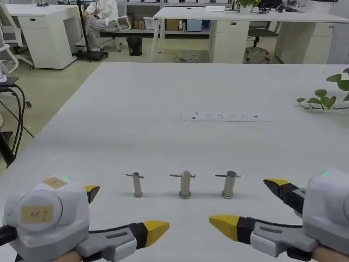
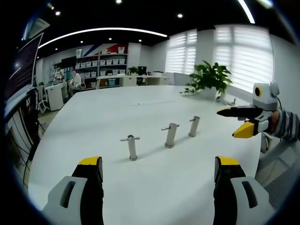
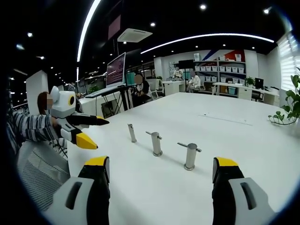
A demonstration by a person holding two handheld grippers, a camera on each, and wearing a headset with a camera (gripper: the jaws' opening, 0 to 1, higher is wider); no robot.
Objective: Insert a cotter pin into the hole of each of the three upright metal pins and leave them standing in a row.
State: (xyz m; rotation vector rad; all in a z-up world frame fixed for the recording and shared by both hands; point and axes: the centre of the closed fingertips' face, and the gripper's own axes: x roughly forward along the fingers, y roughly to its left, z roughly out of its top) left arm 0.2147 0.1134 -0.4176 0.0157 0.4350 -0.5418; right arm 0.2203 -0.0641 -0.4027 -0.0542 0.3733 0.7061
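Observation:
Three upright metal pins stand in a row on the white table: a left pin (image 1: 137, 184), a middle pin (image 1: 185, 184) and a right pin (image 1: 229, 184), each with a thin cotter pin through its top. They also stand in the left gripper view (image 2: 132, 147) (image 2: 170, 135) (image 2: 193, 126) and the right gripper view (image 3: 132, 132) (image 3: 156, 144) (image 3: 190, 156). My left gripper (image 1: 125, 212) is open near the front left, short of the pins. My right gripper (image 1: 252, 203) is open at the front right. Nothing lies between either pair of jaws.
A white power strip (image 1: 224, 116) lies farther back on the table (image 1: 136, 120). A leafy plant (image 1: 329, 94) reaches in from the right edge. Beyond the table stand desks, chairs and a seated person (image 1: 101, 13).

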